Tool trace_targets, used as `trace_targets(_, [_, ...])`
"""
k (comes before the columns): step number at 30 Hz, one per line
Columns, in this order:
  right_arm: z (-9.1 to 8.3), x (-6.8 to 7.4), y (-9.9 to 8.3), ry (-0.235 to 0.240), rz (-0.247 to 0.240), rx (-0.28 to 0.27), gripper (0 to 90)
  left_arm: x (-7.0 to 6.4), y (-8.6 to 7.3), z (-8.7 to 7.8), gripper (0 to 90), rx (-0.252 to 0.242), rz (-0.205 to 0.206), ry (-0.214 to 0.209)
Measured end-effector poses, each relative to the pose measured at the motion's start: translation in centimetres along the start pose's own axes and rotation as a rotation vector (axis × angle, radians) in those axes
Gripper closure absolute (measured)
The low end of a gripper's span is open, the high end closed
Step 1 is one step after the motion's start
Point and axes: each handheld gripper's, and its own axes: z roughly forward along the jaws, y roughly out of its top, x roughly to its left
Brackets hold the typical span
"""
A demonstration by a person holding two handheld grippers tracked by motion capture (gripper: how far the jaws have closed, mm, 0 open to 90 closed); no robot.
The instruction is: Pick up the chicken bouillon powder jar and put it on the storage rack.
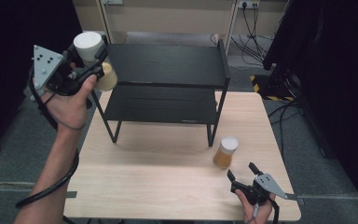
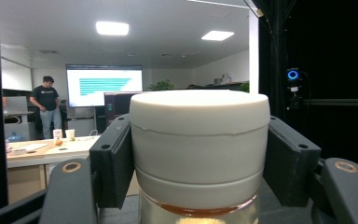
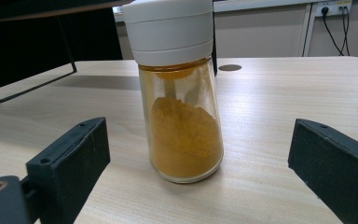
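Note:
My left gripper (image 1: 91, 58) is raised at the left of the black two-tier shelf (image 1: 168, 79), level with its top tier. It is shut on the white cap of a spice jar (image 1: 95, 58), which the left gripper view shows as a white-capped jar (image 2: 199, 149) clamped between both pads. A second jar of orange powder (image 1: 225, 152) with a white cap stands upright on the wooden table (image 1: 168, 186), right of the shelf. My right gripper (image 1: 242, 170) rests open just in front of it, and the right gripper view has that jar (image 3: 179, 93) beyond the spread jaws.
The shelf stands at the back half of the table, both tiers bare. Black curtains flank the table. Cables and a yellow-black striped base (image 1: 265, 86) lie on the floor at the back right.

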Motion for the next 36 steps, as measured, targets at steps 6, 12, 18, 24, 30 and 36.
trace_targets(6, [0.0, -0.1, 0.0, 0.002, 0.003, 0.0, 5.6, 0.1, 0.2, 1.7, 33.5, 0.025, 0.023, 0.025])
trace_targets(12, [0.0, -0.1, 0.0, 0.002, 0.003, -0.001, 5.6, 0.2, -0.5, 3.2, 33.5, 0.04, 0.063, 0.051])
trace_targets(18, [0.0, -0.1, 0.0, 0.005, 0.001, -0.001, 5.6, 0.2, -1.1, 4.3, 33.5, 0.053, 0.062, 0.071])
trace_targets(24, [0.0, -0.2, -0.1, 0.007, 0.004, -0.003, 5.6, 0.3, -1.2, 4.9, 33.4, 0.064, 0.057, 0.085])
trace_targets(30, [0.0, -0.1, 0.0, 0.007, 0.001, -0.002, 5.6, 0.5, -1.2, 5.2, 33.4, 0.086, 0.051, 0.081])
trace_targets(36, [-0.1, -0.1, -0.1, 0.008, 0.002, -0.004, 5.6, 0.6, -1.4, 5.4, 33.3, 0.091, 0.04, 0.085])
